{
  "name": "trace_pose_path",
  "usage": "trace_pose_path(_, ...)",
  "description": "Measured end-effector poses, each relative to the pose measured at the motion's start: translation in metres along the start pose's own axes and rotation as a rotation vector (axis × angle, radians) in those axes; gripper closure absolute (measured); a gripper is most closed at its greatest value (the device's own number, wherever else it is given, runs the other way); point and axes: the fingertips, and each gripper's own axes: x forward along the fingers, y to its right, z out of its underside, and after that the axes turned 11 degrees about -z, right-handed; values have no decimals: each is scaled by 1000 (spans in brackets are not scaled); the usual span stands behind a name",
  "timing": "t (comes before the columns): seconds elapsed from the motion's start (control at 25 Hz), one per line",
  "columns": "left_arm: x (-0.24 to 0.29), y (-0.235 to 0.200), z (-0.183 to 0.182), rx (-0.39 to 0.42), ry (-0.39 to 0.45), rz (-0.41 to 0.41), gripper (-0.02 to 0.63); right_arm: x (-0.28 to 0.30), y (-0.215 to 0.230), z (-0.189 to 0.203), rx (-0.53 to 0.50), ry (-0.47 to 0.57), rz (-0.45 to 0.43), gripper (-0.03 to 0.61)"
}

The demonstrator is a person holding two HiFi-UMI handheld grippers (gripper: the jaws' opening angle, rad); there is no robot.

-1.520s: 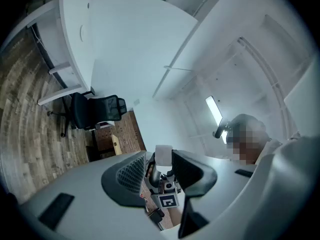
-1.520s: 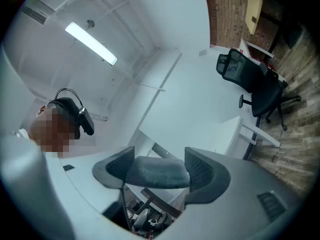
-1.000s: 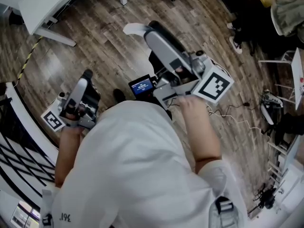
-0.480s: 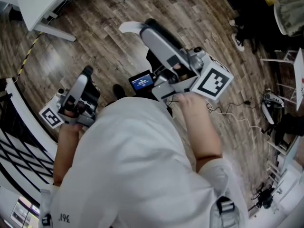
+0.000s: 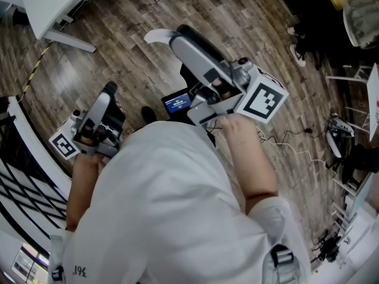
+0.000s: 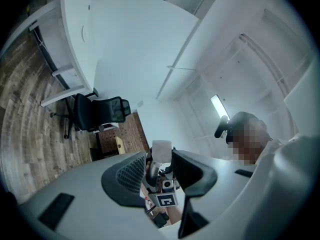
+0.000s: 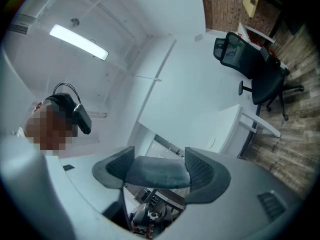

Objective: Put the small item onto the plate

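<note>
No plate shows in any view. In the head view both grippers are held up in front of a person's white shirt, over a wood floor. My right gripper has a pale item at its tip. In the right gripper view that item looks grey against the ceiling light and spans from one pad to the other of the right gripper. My left gripper sits lower at the left. Its jaws stand apart with nothing between them in the left gripper view, which looks at the right gripper's marker cube.
A white desk stands at the top left, and black railing runs down the left edge. Cables and gear lie on the floor at the right. A black office chair stands by a desk. A small blue screen glows below the right gripper.
The right gripper has drifted a little up and to the left with the item still in it. The left gripper has barely moved.
</note>
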Motion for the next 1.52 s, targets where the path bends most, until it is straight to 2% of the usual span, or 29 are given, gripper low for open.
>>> trace_pose_path(0.72, 35, -4, 5, 33, 28, -29, 453, -8, 26, -16, 69, -45, -15, 270)
trace_pose_path(1.08, 57, -11, 24, 44, 53, -44, 453, -31, 42, -28, 116, -89, -12, 270)
trace_pose_path(1.36, 71, -13, 30, 41, 86, -71, 453, -42, 58, -31, 152, -128, -7, 270)
trace_pose_path(1.52, 70, -16, 21, 38, 121, -92, 453, -32, 70, -28, 176, -159, -5, 270)
